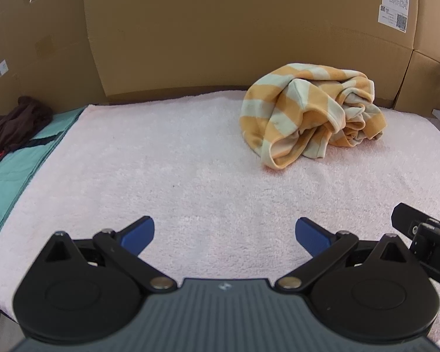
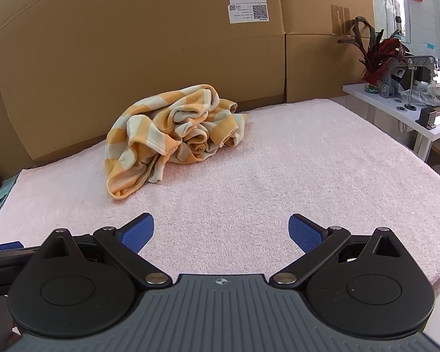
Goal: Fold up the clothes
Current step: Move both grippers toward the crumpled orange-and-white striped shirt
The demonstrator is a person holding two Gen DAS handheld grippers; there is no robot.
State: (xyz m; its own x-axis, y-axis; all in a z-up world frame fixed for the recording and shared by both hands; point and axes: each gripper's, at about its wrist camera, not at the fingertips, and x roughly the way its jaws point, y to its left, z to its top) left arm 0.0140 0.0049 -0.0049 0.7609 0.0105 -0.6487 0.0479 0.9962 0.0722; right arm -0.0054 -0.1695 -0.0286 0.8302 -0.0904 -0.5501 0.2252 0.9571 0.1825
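Note:
A crumpled garment with orange and pale stripes (image 1: pixel 311 114) lies in a heap at the far side of a pink towel-covered surface (image 1: pixel 176 170), close to the cardboard wall. In the right wrist view the same striped garment (image 2: pixel 173 138) sits ahead and to the left. My left gripper (image 1: pixel 224 233) hovers over the near part of the pink surface, open, with nothing between its blue pads. My right gripper (image 2: pixel 221 231) is likewise open and empty, well short of the garment. Part of the right gripper's body (image 1: pixel 425 240) shows at the right edge of the left wrist view.
Tall cardboard boxes (image 1: pixel 220 29) wall off the back. A dark brown garment (image 1: pixel 14 126) lies on teal cloth (image 1: pixel 11 176) left of the pink surface. To the right stands a white side table (image 2: pixel 396 108) with a red-leaved plant (image 2: pixel 375 52) and metal parts.

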